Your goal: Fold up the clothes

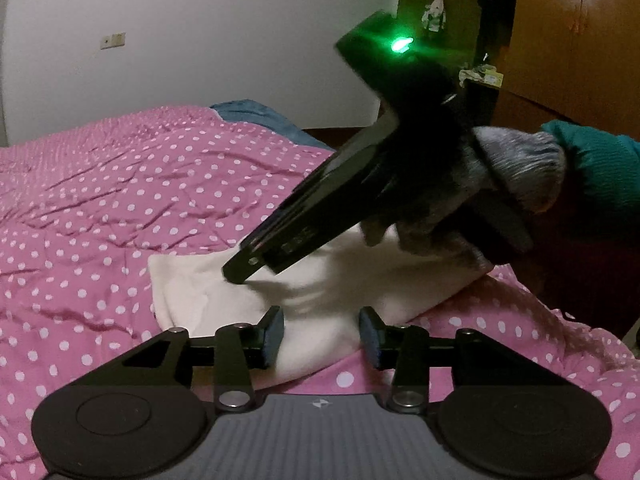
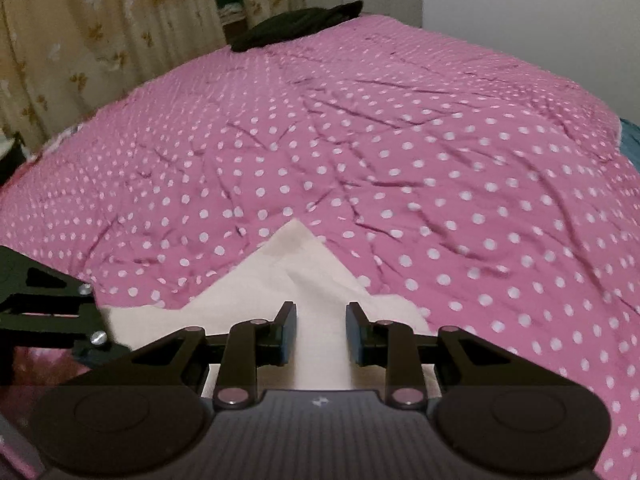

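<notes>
- Left gripper is mine, pads parted wide, nothing between them, hovering just over the near edge of the white garment.
- Right gripper also stands spread open and holds nothing; white cloth lies below the gap, contact unclear.
- From the left wrist camera my right gripper comes in from the upper right, tip pointed down at the garment, green light lit on its body, gloved right hand around the handle.
- Garment: plain white or cream, lying mostly flat with soft creases; from the right wrist camera one corner points away toward the middle of the bed.
- It sits at the near side of the bed, on the pink polka-dot bedspread, which is wrinkled all over.
- Dark garment lies at the far edge, well apart; blue fabric shows at another edge.
- Room: white wall, floral curtains, wooden wardrobe.
- Wide bare bedspread beyond the garment.
</notes>
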Demonstrator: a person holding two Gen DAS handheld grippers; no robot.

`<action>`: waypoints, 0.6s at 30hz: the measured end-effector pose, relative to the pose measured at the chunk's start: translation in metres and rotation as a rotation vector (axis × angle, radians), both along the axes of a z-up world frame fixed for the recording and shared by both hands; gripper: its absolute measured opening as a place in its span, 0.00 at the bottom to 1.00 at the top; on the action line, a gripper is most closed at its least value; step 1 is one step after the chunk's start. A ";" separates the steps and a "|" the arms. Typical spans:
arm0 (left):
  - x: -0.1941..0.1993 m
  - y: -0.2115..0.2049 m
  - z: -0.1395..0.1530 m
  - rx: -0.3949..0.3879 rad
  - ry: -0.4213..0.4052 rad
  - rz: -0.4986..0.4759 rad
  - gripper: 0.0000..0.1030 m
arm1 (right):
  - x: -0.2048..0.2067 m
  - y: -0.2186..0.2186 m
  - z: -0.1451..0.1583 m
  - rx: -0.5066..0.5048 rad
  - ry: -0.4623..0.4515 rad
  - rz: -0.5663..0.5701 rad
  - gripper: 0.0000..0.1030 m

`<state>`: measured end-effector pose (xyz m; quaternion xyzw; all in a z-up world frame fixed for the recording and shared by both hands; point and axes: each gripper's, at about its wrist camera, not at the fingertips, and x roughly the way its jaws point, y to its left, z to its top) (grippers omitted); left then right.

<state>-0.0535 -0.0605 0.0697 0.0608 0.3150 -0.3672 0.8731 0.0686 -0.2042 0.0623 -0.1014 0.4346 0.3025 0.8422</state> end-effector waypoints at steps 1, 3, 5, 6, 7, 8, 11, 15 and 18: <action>0.000 0.001 0.001 -0.003 0.000 0.005 0.44 | 0.001 0.003 -0.002 -0.012 -0.001 0.002 0.26; 0.000 0.005 0.006 -0.018 -0.008 0.014 0.44 | 0.003 0.006 -0.004 -0.021 -0.008 0.006 0.26; 0.002 0.013 0.010 -0.037 -0.009 0.035 0.46 | -0.001 0.009 0.000 -0.016 -0.028 0.017 0.26; 0.004 0.016 0.012 -0.046 -0.007 0.046 0.46 | -0.001 0.011 0.001 -0.013 -0.031 0.026 0.26; 0.007 0.019 0.012 -0.054 0.004 0.057 0.46 | -0.002 0.012 0.002 -0.009 -0.034 0.034 0.26; 0.009 0.021 0.011 -0.057 0.018 0.070 0.46 | -0.002 0.014 0.002 -0.008 -0.036 0.041 0.26; 0.012 0.025 0.006 -0.051 0.051 0.098 0.47 | 0.004 0.020 -0.008 -0.019 -0.026 0.044 0.26; 0.011 0.028 0.002 -0.046 0.073 0.102 0.49 | 0.004 0.017 -0.006 -0.002 -0.033 0.037 0.27; 0.009 0.033 0.008 -0.051 0.064 0.102 0.49 | -0.005 0.007 0.007 0.023 -0.056 0.023 0.32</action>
